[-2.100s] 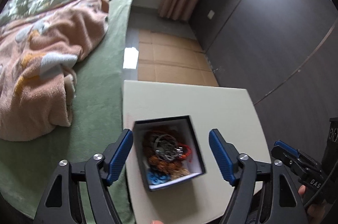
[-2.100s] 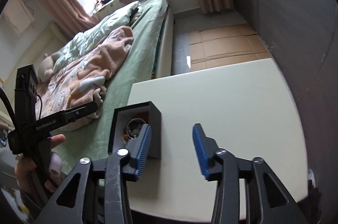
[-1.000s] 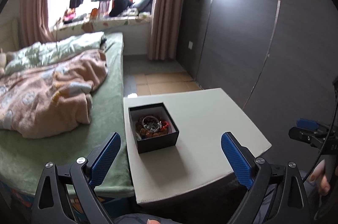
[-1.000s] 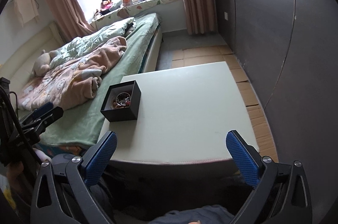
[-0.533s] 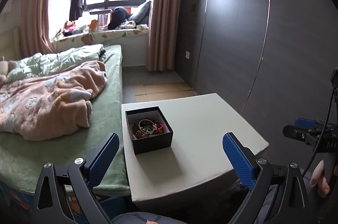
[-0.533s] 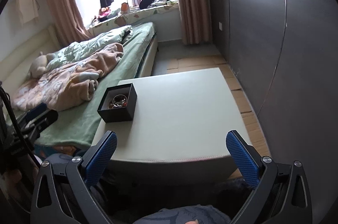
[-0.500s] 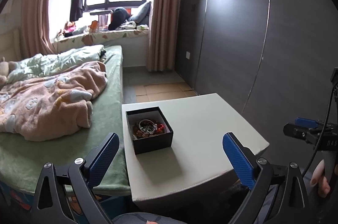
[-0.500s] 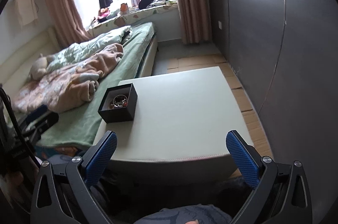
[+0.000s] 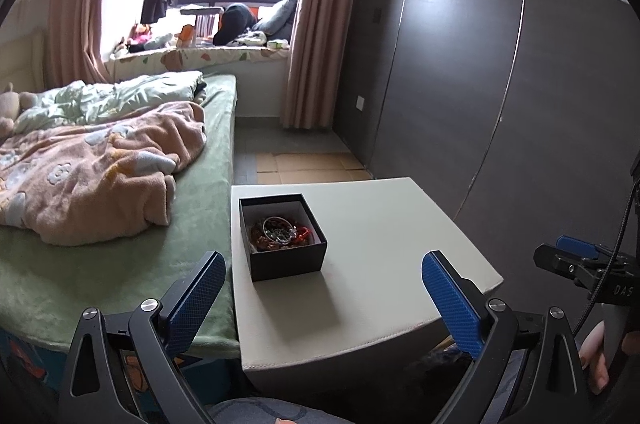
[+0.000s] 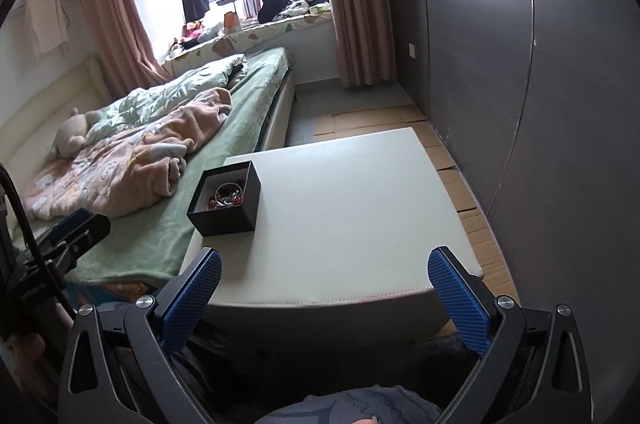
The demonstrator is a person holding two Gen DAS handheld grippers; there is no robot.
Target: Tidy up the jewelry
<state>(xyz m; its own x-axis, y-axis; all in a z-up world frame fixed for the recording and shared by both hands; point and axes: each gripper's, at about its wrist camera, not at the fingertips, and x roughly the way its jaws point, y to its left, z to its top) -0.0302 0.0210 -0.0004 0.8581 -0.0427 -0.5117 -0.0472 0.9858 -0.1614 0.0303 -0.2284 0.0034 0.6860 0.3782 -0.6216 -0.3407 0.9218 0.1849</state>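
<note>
A black open box (image 9: 282, 236) (image 10: 226, 197) sits on the left side of a white table (image 9: 380, 248) (image 10: 352, 207). Inside it lies a heap of jewelry (image 9: 280, 232) (image 10: 226, 195): bracelets, beads and a metal bangle. My left gripper (image 9: 322, 298) is open and empty, held back from the table's near edge, well short of the box. My right gripper (image 10: 324, 298) is also open and empty, below the table's front edge. The left view shows the right gripper (image 9: 576, 264) off to the right, a hand holding it.
A bed (image 9: 120, 207) with a green cover and a pink blanket (image 9: 92, 171) runs along the table's left side. A dark wardrobe wall (image 9: 500, 95) stands to the right. Cardboard sheets (image 9: 308, 167) cover the floor beyond the table. A person's lap shows below.
Both grippers have pulled back and up from the box and opened wide over two seconds. In the last half second they have hardly moved.
</note>
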